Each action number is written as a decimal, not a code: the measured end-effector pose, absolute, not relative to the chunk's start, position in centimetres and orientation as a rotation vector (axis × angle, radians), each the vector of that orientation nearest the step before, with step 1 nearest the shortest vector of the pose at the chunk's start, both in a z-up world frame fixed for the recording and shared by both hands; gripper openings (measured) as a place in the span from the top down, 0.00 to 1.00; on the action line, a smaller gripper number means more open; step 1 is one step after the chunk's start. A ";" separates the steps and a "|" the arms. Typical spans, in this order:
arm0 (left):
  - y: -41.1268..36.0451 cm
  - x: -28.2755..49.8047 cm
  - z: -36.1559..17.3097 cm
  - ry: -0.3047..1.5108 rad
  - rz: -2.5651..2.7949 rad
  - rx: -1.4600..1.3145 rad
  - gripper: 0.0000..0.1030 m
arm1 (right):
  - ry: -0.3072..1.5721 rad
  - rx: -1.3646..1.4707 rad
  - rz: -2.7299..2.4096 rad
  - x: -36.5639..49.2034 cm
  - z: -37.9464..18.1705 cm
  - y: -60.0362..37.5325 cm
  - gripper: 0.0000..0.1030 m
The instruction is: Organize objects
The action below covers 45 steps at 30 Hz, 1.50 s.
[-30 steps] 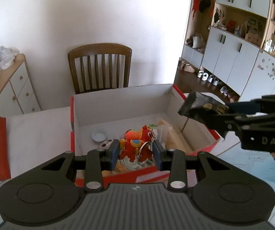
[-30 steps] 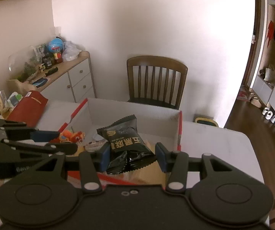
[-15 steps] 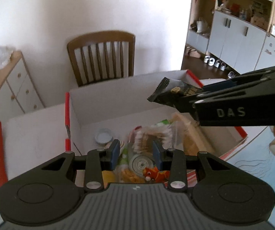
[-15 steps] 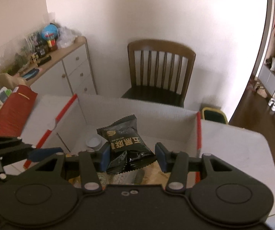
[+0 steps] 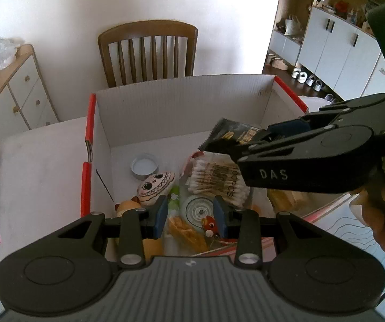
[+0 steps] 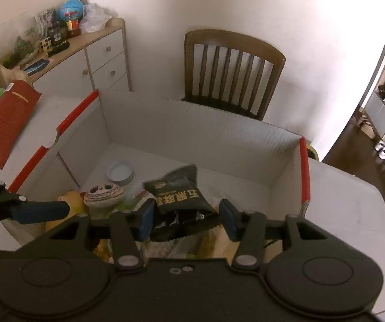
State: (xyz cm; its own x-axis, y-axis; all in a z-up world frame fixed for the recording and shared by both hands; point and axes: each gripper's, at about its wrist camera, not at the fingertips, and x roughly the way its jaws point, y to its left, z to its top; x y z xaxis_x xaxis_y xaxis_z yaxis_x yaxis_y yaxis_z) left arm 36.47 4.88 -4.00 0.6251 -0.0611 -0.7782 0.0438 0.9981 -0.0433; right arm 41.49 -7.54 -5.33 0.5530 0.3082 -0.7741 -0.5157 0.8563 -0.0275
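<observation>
Holding my right gripper (image 6: 187, 218) over the white box (image 5: 181, 107), jaws opening around the black snack packet (image 6: 179, 197), my left gripper (image 5: 191, 214) apart, empty above the box contents.

Chair (image 5: 148, 51) behind box (image 5: 181, 102); cap (image 5: 144, 165), cotton swabs (image 5: 216, 178) inside box.

one white corrugated cardboard box with red rims (image 5: 181, 112) stands on one white bench (image 5: 36, 166). inside it: one round grey lid (image 5: 144, 165), one cream painted stone with a toothy face (image 5: 156, 184), one clear bag of cotton swabs (image 5: 216, 178), one round white drain strainer (image 5: 197, 210). one black snack packet with gold print (image 6: 179, 194), one brown wooden slatted chair (image 5: 148, 51), one red paper bag (image 6: 3, 118), two black grippers.
</observation>
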 end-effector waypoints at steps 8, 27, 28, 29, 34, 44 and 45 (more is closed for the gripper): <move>5.1 36.3 -4.2 0.893 -0.059 -0.045 0.65 | 0.830 -0.279 0.503 40.7 -4.9 -8.7 0.40; 5.3 32.5 -0.7 0.792 -0.091 -0.111 0.52 | 0.738 -0.194 0.566 35.6 0.0 -13.5 0.40; 5.2 32.2 -0.4 0.784 -0.096 -0.109 0.52 | 0.734 -0.190 0.567 35.3 0.2 -13.6 0.40; 5.1 31.9 -0.1 0.777 -0.100 -0.105 0.52 | 0.728 -0.184 0.568 35.0 0.5 -13.8 0.40; 4.4 30.2 1.3 0.741 -0.117 -0.089 0.51 | 0.706 -0.171 0.576 33.2 1.5 -14.7 0.40; 3.3 26.6 3.1 0.672 -0.140 -0.078 0.29 | 0.657 -0.121 0.604 29.7 2.7 -16.9 0.36; 3.3 26.3 3.2 0.668 -0.143 -0.076 0.29 | 0.651 -0.115 0.603 29.4 2.7 -17.1 0.29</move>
State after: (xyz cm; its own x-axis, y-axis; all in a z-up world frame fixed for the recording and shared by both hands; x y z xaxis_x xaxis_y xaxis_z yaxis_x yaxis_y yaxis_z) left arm 26.29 3.26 3.20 0.7755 -0.1563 -0.6116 0.1077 0.9874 -0.1158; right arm 29.38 -17.10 2.69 0.6318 0.4909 -0.5999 -0.5610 0.8236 0.0832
